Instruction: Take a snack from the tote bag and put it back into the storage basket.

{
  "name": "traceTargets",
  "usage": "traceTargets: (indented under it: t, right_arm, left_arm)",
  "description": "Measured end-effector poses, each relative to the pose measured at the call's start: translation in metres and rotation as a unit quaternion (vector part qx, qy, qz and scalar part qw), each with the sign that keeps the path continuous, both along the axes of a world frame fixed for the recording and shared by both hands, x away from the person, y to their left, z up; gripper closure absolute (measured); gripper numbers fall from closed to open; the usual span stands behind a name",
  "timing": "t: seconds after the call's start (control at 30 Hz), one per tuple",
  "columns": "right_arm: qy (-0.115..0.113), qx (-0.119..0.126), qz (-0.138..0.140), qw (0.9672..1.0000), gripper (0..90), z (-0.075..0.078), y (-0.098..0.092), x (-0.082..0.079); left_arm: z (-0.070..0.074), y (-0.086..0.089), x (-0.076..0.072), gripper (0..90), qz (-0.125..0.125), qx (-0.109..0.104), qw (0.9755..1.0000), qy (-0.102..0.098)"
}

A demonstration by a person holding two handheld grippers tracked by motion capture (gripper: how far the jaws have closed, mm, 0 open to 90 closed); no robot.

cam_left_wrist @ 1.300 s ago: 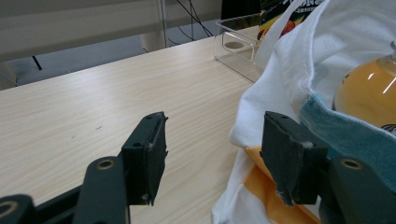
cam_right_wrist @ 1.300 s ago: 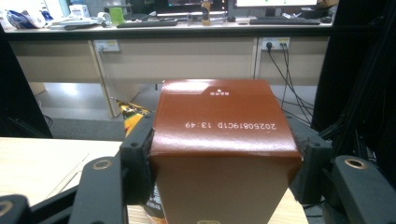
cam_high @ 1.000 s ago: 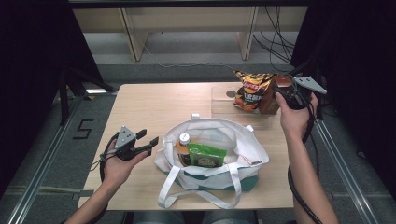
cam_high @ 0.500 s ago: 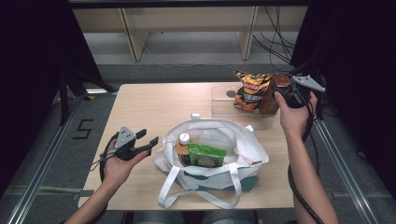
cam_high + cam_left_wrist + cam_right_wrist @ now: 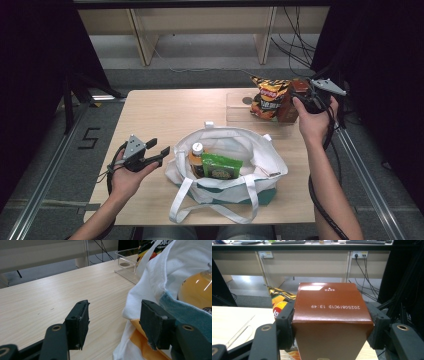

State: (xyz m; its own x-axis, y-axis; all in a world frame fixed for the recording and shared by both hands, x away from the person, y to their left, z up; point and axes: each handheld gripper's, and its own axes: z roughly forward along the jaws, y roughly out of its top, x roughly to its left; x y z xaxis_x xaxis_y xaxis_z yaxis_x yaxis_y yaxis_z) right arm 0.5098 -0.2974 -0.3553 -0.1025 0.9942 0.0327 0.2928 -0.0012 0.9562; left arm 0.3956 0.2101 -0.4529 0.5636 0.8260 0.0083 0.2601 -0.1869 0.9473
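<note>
Brown carton (image 5: 332,322) sits clamped btwn the right tongs (image 5: 332,322), pads pressing both side walls, printed date code facing the camera upside down. In the high view it's at the far right of the surface (image 5: 165,115), at the clear plastic tray (image 5: 240,107), just beside the orange chip bag (image 5: 267,97), w/ the right tongs (image 5: 295,97) gripping from the person's side. Can't tell if the carton is lifted or resting on the tray.

Near the front, the white tote bag (image 5: 235,145) lies open; inside are an orange juice bottle (image 5: 196,157) and a green snack packet (image 5: 220,167). Left tongs (image 5: 157,152) hang just beside the bag's left edge, jaws apart, nothing btwn them; the left gripper view has the bag's rim (image 5: 150,290) next to one pad (image 5: 155,322), not pinched.

Step in hand, prob.: pick of the carton, for packing into the tote. Next move calls for lifting it clear of the tray wall and chip bag, carrying it over the bag mouth, and lowering into the free space right of the packet. Left tongs could pinch the rim to hold the mouth open.
</note>
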Motion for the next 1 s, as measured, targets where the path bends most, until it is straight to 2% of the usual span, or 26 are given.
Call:
traceTargets:
  t: [0.07,0.13,0.23,0.3,0.33,0.5,0.53,0.7,0.77,0.9,0.97,1.0]
  right_arm:
    - [0.004,0.000,0.002,1.0000,38.6,0.001,0.000,0.001]
    - [0.009,0.010,-0.002,0.9999,38.5,0.001,0.001,0.001]
    - [0.002,0.001,0.000,1.0000,38.6,0.000,0.000,0.003]
    - [0.003,-0.006,0.007,1.0000,38.5,0.001,0.000,0.005]
    - [0.008,0.003,0.003,1.0000,38.6,0.002,0.002,0.005]
    - [0.008,-0.010,0.011,0.9999,38.6,0.002,0.000,0.007]
    - [0.006,-0.009,0.010,0.9999,38.6,0.002,0.000,0.007]
    - [0.019,0.012,-0.012,0.9997,38.6,0.004,0.001,0.009]
    - [0.016,0.000,-0.008,0.9998,38.6,0.003,-0.001,0.010]
    - [0.022,0.002,-0.007,0.9997,38.6,0.004,0.001,0.010]
    - [0.023,-0.005,-0.007,0.9997,38.6,0.004,0.000,0.011]
    - [0.025,-0.002,-0.006,0.9997,38.6,0.003,0.000,0.012]
  left_arm:
    - [0.000,0.000,0.000,40.1,0.001,0.000,1.0000,0.001]
    - [0.000,0.000,0.000,40.1,0.000,0.000,1.0000,0.001]
    - [0.000,0.000,0.000,40.1,-0.001,0.001,1.0000,0.001]
    - [0.000,0.000,0.000,40.1,-0.001,0.001,1.0000,0.001]
    - [0.000,0.001,0.001,40.1,-0.001,0.003,1.0000,0.000]
    - [0.000,0.000,0.001,40.1,-0.002,0.004,1.0000,-0.001]
    - [-0.001,0.001,0.002,40.1,-0.008,0.003,0.9999,-0.006]
    - [-0.001,0.000,0.002,40.1,-0.007,0.001,1.0000,-0.004]
    - [0.000,0.000,0.000,40.1,-0.001,0.003,1.0000,0.001]
    - [-0.001,0.000,0.002,40.1,-0.006,-0.001,1.0000,-0.005]
    - [0.000,0.001,0.001,40.1,-0.003,0.004,1.0000,-0.002]
    - [0.000,0.000,0.000,40.1,-0.001,0.001,1.0000,0.001]
